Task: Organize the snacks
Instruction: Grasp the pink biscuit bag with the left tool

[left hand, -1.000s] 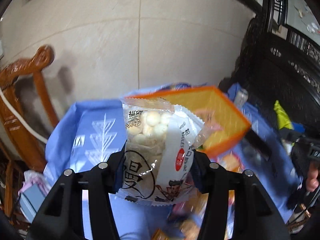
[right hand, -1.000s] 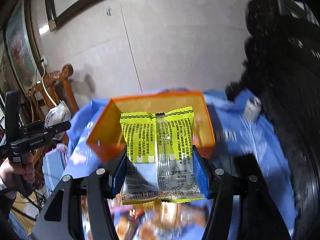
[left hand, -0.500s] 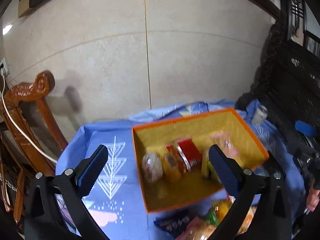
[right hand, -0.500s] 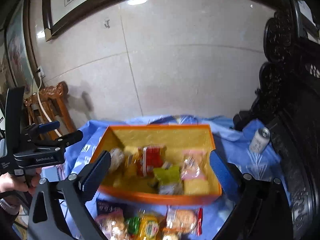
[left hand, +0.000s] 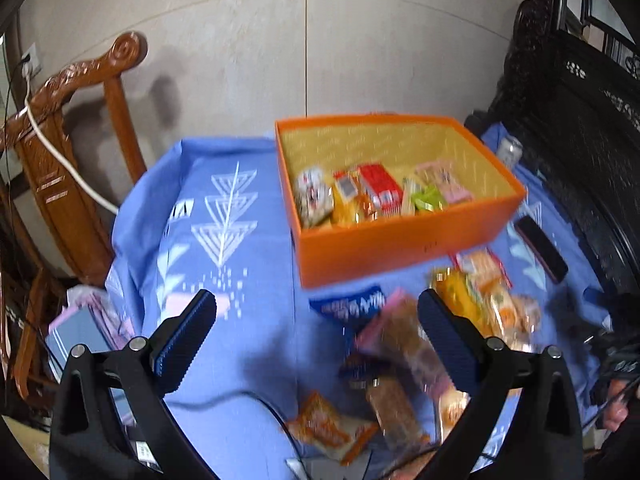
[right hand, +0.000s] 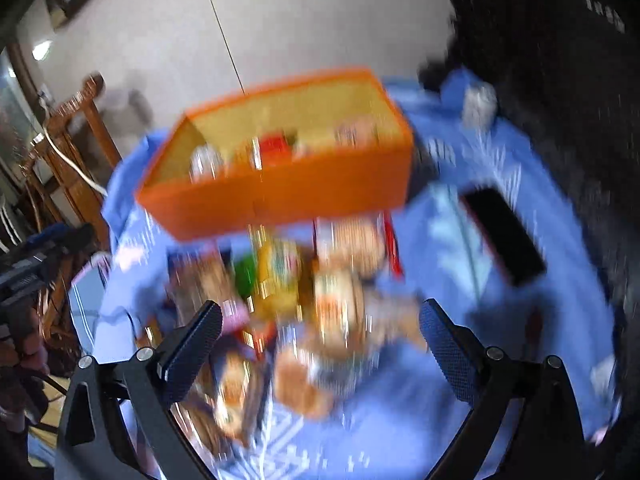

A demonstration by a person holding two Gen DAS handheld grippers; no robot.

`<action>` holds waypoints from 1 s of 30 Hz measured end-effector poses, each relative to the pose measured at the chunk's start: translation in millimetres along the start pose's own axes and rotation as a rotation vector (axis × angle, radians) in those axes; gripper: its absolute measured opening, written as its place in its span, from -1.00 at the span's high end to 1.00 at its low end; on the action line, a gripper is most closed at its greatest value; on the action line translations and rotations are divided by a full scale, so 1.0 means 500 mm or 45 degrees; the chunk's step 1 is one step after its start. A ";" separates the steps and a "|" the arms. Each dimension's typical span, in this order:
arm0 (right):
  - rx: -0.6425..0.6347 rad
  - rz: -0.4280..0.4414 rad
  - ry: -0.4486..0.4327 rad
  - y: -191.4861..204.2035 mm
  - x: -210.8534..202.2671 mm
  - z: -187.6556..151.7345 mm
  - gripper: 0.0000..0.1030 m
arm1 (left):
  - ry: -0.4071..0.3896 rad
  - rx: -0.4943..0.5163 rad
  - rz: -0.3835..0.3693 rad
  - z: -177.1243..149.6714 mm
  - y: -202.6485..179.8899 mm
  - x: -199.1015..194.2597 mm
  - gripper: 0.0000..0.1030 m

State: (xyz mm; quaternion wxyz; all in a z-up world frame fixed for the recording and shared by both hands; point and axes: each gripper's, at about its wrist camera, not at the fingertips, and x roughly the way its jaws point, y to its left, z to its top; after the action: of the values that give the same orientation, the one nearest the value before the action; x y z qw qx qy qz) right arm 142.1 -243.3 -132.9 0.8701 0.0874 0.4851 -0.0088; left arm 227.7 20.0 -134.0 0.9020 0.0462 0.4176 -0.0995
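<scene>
Left gripper spread wide, holding nothing, hanging over the desk draped in a blue cloth with white leaf prints. Right gripper same deal: spread wide, nothing between the pads, though that view is badly motion-blurred.

Rectangular orange cardboard box with a yellow lining sitting toward the far side of the desk, already loaded with a row of packets: a white pouch with red print at the left end, then a yellow-orange packet, a red packet, a lime-green one and a pale pink one at the right. All inside the box, leaning against each other.

Pile of loose snack packets spread out on the cloth just in front of the box, near side. Among them a dark blue packet with white lettering right beside the box's front wall, a pink-edged wrapper of brown biscuits, an orange pouch closest to the camera, and yellow-orange bags off to the right. From the right wrist, same pile between the fingers, too smeared to sort out.

Black slab-shaped phone lying flat on the cloth to the right of the box, small silver drinks can upright beyond it. Carved brown wooden chair with a white cable over it at the left, by the tiled wall.
</scene>
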 end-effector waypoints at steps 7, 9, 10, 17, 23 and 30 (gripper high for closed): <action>0.124 -0.023 0.199 0.000 0.081 -0.059 -0.93 | 0.045 -0.040 -0.002 -0.059 0.011 -0.017 -0.92; 0.140 -0.033 0.230 0.002 0.098 -0.067 -0.93 | 0.056 -0.057 -0.008 -0.067 0.014 -0.019 -0.92; 0.148 -0.040 0.243 0.006 0.107 -0.070 -0.93 | 0.059 -0.062 -0.008 -0.071 0.016 -0.021 -0.92; 0.173 -0.068 0.329 0.018 0.158 -0.080 -0.93 | 0.076 -0.067 -0.004 -0.081 0.013 -0.024 -0.92; 0.164 -0.040 0.310 0.011 0.165 -0.081 -0.18 | 0.101 -0.042 -0.020 -0.080 -0.008 -0.009 -0.92; 0.170 0.051 0.267 -0.004 0.127 -0.080 -0.02 | 0.093 0.140 -0.061 -0.079 -0.081 0.029 -0.92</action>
State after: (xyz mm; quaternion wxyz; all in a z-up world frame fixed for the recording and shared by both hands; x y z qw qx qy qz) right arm 141.7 -234.7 -207.4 0.8067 0.1553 0.5700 -0.0145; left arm 198.5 -15.1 -170.8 0.8795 0.0892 0.4452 -0.1422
